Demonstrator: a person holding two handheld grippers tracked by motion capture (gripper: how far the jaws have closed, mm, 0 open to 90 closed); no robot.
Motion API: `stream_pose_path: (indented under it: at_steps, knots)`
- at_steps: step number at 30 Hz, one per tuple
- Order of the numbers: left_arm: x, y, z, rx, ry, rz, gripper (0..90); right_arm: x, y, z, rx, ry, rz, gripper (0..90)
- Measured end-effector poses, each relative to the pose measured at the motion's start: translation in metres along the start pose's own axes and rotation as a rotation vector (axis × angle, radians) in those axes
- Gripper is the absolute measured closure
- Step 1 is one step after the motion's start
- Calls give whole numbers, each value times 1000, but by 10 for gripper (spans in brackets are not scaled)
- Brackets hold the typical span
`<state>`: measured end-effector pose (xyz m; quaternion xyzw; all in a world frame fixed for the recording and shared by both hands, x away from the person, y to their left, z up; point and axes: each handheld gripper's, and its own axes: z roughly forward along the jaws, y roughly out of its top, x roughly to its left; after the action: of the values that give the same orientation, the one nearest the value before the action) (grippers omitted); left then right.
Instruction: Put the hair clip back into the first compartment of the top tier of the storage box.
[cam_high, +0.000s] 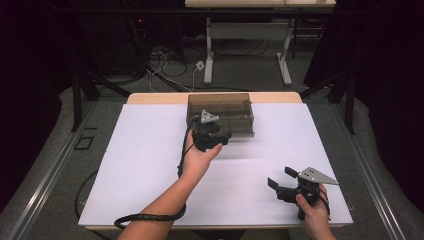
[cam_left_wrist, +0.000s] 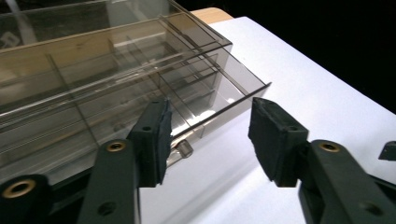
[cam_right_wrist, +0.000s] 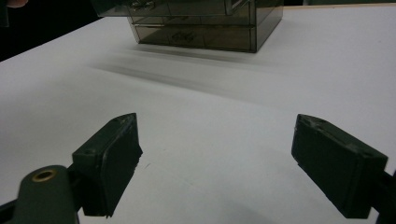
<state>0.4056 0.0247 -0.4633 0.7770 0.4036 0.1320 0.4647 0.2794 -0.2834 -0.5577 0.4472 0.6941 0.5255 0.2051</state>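
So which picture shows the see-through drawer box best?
The left gripper view: the smoky clear drawer box is close up, with its dividers, a part-open drawer and a small knob visible. The high view shows the whole box small, at the table's far edge. The right gripper view shows just its lower front, far off.

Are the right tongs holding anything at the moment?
No: in the right gripper view the right tongs stand wide open over the bare white table, well short of the smoky plastic drawer box.
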Motion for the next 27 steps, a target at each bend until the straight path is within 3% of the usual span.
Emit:
stream_pose_path:
  at_steps: [5, 13, 27]
  knots:
    - [-2, 0, 1, 7, 2, 8, 509, 0, 0, 0, 0, -1, -5, 149]
    - [-3, -2, 3, 55, 7, -40, 635, 0, 0, 0, 0, -2, -4, 148]
    - [0, -6, 12, 76, 30, -38, 759, 2, 0, 2, 4, 5, 1, 148]
